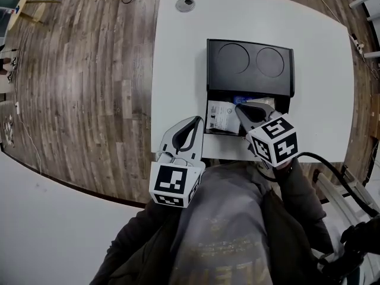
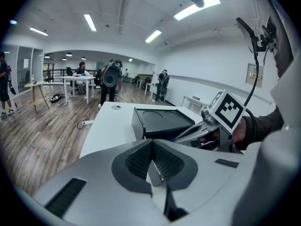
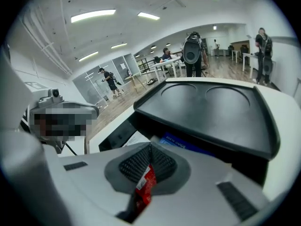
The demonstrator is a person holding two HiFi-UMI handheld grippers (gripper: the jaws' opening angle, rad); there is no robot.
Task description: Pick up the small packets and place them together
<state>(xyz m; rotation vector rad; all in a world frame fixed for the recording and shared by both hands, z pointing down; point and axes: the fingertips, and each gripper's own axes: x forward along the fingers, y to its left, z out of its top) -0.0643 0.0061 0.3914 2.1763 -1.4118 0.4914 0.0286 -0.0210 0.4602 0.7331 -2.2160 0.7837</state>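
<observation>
Gripping a small red packet (image 3: pixel 146 183) between clenched jaws, the right gripper (image 3: pixel 150 147) is shown clearly only in its own view. The packet is hidden in the head view, where that gripper (image 1: pixel 238 108) is seen reaching into the open compartment (image 1: pixel 209 123) at centre frame. The left gripper (image 2: pixel 152 142) is closed on nothing, its jaws pressed together, and is held over the table's lower-left corner, just left of the compartment. A blue packet (image 3: pixel 181 144) and a white printed item (image 1: pixel 221 116) are seen inside the compartment, below the black lid (image 1: pixel 249 67). Bare white table (image 1: pixel 178 52) is left on either side of the box, and wooden floor (image 1: pixel 77 88) lies beyond its left edge.
</observation>
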